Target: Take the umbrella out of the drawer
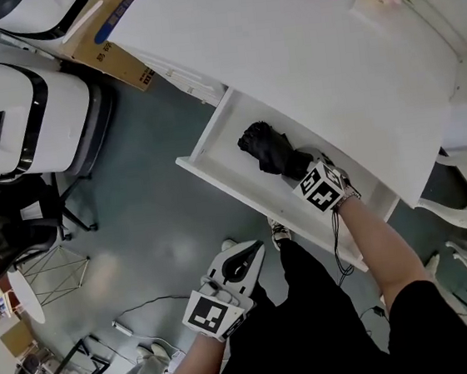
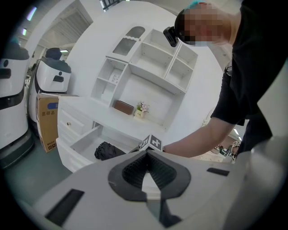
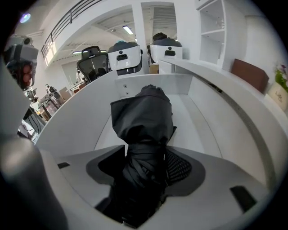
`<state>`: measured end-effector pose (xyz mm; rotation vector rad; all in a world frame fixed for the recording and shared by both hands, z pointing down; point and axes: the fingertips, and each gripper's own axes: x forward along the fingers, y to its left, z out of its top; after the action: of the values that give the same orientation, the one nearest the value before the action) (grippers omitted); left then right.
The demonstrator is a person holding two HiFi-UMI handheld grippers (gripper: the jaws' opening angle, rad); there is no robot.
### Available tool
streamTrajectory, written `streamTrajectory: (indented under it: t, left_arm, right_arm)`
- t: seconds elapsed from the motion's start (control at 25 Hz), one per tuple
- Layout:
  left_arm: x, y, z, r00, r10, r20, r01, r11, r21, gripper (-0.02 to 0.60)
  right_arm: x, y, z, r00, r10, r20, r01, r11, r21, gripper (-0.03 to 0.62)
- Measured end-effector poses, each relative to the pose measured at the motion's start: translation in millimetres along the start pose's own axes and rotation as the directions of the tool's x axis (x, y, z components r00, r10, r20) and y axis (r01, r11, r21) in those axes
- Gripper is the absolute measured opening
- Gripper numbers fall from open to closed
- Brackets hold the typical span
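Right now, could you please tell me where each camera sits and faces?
Head view: on the person's head, looking down at the open drawer holding the umbrella; the left arm, right arm, left tongs, right tongs show.
Left gripper view: on the shut left tongs, facing the shelved desk; the right arm shows.
Right gripper view: on the right tongs, looking along the drawer, jaws open around the umbrella; no arm shows.
All three share the umbrella.

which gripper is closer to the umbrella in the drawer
Right. The right gripper is down in the open drawer, its open jaws either side of the black umbrella. The left gripper hangs outside the drawer's front, jaws together, apart from the umbrella.
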<state>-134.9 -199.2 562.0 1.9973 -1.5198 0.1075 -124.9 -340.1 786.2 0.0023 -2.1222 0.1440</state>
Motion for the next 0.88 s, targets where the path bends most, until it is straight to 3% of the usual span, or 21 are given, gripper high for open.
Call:
streamTrajectory:
  t: [0.48,0.88]
  left_arm:
    - [-4.7,3.4,-5.6,1.0,0.018,-0.001,-0.018,0.999,-0.041,0.003]
    - [-15.3,6.3,-1.2,0.999,0.023,0.024,-0.023,0.999,-0.03,0.003]
  right_arm:
    - [20.4,-5.5,-1.3,0.998,-0.047,-0.048,0.05,0.997,0.053,0.266]
    - [19.8,-6.6,-0.8,0.996,-0.074,-0.039,0.077,0.995,0.07,0.262]
